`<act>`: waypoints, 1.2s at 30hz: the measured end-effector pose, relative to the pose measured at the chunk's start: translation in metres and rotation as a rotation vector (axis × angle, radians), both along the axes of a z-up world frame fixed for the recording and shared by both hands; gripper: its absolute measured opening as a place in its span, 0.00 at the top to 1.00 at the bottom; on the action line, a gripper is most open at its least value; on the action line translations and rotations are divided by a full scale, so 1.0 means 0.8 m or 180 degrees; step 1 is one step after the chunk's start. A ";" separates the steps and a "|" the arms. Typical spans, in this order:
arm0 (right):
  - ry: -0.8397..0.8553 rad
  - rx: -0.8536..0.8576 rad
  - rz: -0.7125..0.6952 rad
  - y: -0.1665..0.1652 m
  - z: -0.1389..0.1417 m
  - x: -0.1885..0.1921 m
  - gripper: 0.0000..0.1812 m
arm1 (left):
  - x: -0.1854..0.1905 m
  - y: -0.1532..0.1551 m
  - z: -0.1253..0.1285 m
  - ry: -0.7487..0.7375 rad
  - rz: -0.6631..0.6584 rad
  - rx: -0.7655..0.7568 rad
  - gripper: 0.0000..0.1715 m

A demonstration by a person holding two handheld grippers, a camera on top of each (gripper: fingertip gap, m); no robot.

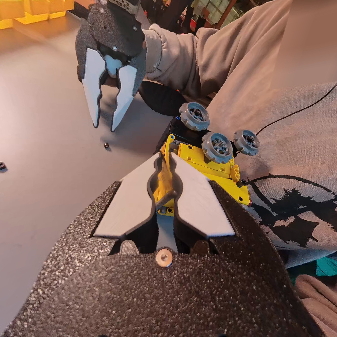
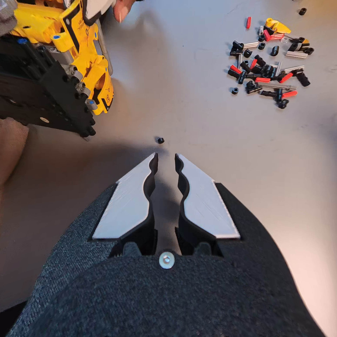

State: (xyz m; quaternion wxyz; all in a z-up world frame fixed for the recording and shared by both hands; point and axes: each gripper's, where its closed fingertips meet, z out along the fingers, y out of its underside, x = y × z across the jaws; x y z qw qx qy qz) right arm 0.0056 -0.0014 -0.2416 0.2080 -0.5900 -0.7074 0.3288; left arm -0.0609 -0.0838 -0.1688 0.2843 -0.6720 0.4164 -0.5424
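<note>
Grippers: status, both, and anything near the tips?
Left tool shut on yellow brick vehicle. Right tool open, empty, above table. Small black pin just ahead; loose parts pile far right.

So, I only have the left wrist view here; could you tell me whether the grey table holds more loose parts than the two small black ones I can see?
Observer: Yes, a scattered pile of small black, red and grey plastic connector pieces lies on the grey table, off to the right of the right tongs.
Operator: Thank you. Is anything yellow among them?
Observer: One curved yellow plastic panel, at the pile's far end.
Operator: And the model's hidden side?
Observer: The yellow and black brick-built model shows a long black block with rows of holes there.
</note>
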 end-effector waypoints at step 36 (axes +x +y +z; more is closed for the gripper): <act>0.0218 0.0746 -0.0251 0.120 0.083 -0.135 0.91 | -0.014 0.027 0.002 0.0063 0.0570 0.0254 0.98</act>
